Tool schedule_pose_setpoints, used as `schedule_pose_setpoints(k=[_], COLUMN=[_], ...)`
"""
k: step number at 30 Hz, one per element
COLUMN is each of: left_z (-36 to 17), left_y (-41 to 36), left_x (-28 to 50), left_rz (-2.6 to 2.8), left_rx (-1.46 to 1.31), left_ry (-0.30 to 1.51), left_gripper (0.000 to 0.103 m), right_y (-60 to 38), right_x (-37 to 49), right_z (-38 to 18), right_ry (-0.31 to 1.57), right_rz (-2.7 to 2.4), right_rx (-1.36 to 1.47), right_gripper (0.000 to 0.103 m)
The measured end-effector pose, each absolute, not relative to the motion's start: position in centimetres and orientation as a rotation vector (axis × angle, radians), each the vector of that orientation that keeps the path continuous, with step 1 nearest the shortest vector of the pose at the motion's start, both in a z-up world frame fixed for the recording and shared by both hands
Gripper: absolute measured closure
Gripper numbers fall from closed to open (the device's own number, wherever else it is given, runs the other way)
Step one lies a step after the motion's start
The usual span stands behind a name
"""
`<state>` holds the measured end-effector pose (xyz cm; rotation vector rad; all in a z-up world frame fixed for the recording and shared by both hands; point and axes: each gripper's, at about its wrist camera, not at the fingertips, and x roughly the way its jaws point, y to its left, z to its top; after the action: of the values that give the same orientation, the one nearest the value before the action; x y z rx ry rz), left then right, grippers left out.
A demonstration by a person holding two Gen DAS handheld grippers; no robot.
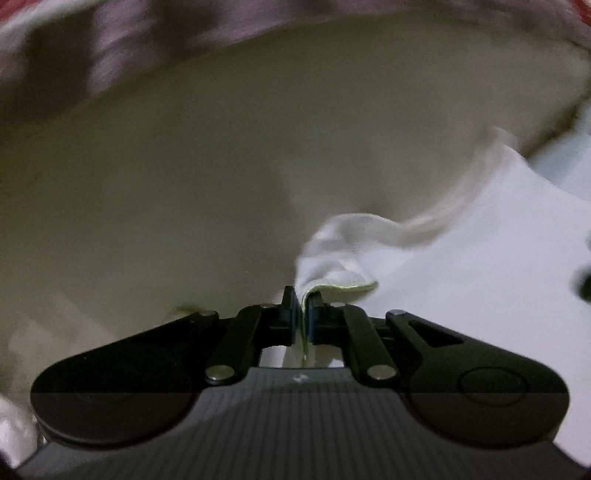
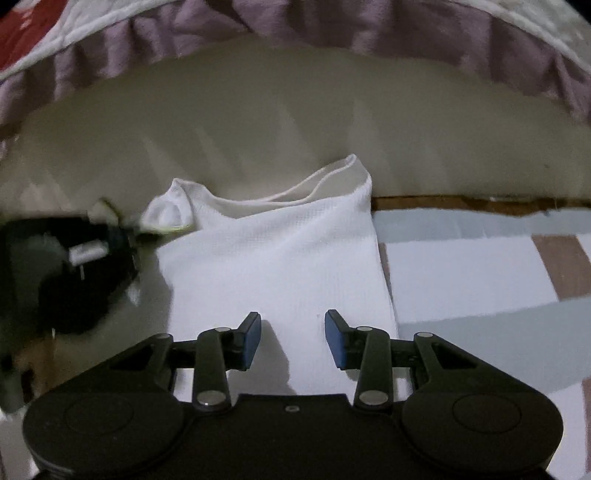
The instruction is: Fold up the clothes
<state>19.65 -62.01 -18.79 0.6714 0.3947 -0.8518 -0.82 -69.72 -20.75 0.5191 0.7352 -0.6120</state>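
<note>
White knit cloth is pinched in my left gripper (image 1: 303,314): the jaws are closed on a thin, lime-edged corner of the garment (image 2: 273,266), which lies spread flat on the surface, partly over a grey, white and brown checked mat (image 2: 461,273). My right gripper (image 2: 293,339) hangs just above the near end of that garment with its blue pads (image 2: 338,343) wide apart, holding nothing.

My worry is the left grip. Only a sliver of hem sits between the jaws, so I judge a quick pull could slip it free or drag the whole piece off the mat instead of folding it. With nothing pinning the near end, the cloth may bunch up.

Farther out, the open neckline (image 2: 314,184) curls up and could catch a crease. Beyond it is bare beige floor (image 2: 258,110), then a purple frilled bed skirt (image 2: 332,26); both stand apart from the fold.
</note>
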Motion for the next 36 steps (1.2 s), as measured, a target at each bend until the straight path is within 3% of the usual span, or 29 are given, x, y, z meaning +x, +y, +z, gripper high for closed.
schedule_pose_setpoints(k=[3,5,7,15,21,23,26,27,29,36], left_z=[-17.9,-17.3,-16.6,-14.4,-12.3,-11.5,-10.7,-10.5,-10.3,-13.3], left_y=[-60.8,-59.7,-58.6,-54.7,-51.1,-49.0,-44.7,-43.6,-40.5,-31.7], left_x=[22.4,23.8,25.1,28.0,24.9,23.2,18.1,16.2,12.1,3.0], left_rz=[-0.83,-0.812,-0.787,-0.743,-0.76,-0.745,-0.785,-0.813,-0.88,-0.897], left_rx=[0.547,0.441,0.343,0.297,0.327,0.298,0.283,0.281,0.269,0.182], left_ry=[0.48,0.538,0.593,0.6,0.64,0.674,0.685,0.695,0.709,0.839], left_gripper=[0.093,0.069,0.053,0.051,0.051,0.051,0.053,0.053,0.067,0.069], right_y=[-70.2,-70.5,-70.7,-70.7,-70.7,-70.4,-69.9,-69.7,-68.2,-60.6], right_x=[-1.6,-2.1,-2.9,-3.1,-3.3,-6.0,-10.7,-12.2,-16.3,-34.6], right_z=[-20.6,-20.5,-20.4,-20.5,-19.6,-17.4,-14.1,-13.1,-12.3,-14.0], right_ry=[0.736,0.736,0.726,0.714,0.715,0.651,0.54,0.502,0.489,0.365], right_rz=[-0.607,-0.604,-0.608,-0.642,-0.67,-0.664,-0.649,-0.643,-0.655,-0.652], right_rx=[0.505,0.496,0.495,0.504,0.52,0.594,0.718,0.759,0.818,0.999], right_gripper=[0.062,0.062,0.062,0.062,0.059,0.058,0.045,0.044,0.044,0.044])
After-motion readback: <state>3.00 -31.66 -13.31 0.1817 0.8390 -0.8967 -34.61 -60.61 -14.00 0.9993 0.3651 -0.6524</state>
